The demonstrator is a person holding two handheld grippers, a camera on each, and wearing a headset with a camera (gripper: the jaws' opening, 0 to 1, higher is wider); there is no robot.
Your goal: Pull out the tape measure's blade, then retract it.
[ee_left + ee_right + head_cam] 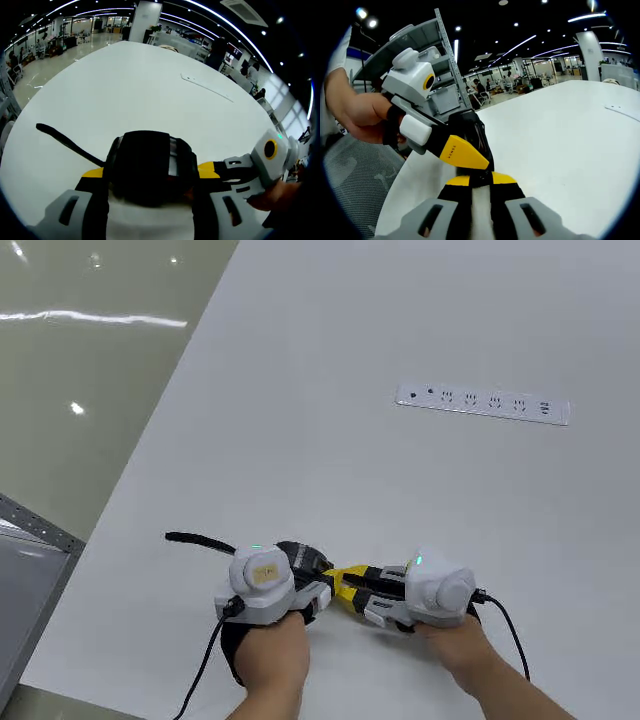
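Note:
A black tape measure (303, 560) lies on the white table (380, 470) near its front edge, and its black wrist strap (198, 540) trails to the left. My left gripper (316, 587) is shut on the case (150, 160), with one yellow-tipped jaw on each side of it. My right gripper (346, 586) comes in from the right and meets the case's side. In the right gripper view its yellow jaws (476, 181) are pressed together on a small dark tip at the case (476, 129). No blade length shows between them.
A white power strip (482, 403) lies on the far right part of the table. A grey metal shelf (30, 540) stands past the table's left edge, over the shiny floor. Cables run back from both grippers toward the person.

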